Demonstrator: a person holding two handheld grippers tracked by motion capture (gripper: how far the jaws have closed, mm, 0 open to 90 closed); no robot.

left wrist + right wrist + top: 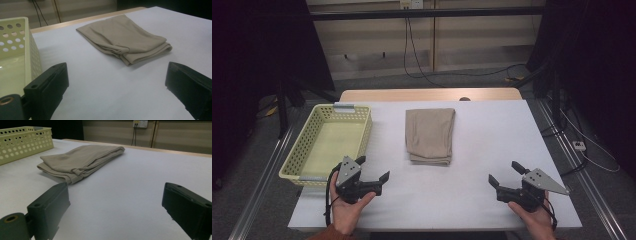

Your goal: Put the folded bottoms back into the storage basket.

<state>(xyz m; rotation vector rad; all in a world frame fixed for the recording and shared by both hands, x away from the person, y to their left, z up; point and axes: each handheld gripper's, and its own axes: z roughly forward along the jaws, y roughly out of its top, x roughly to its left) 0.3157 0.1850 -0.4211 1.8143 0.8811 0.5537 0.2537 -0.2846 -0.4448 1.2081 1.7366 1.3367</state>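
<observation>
Your folded beige cloth point(430, 135) lies flat on the desk point(492, 150) just right of the yellow basket point(357, 137), well ahead of both hands. Your left tool point(373, 170) and right tool point(507, 174) are each spread wide with nothing between the jaws. Bring them in low from the cloth's near edge, one to each corner, and pinch through all the layers so that the fold holds when you lift.
</observation>
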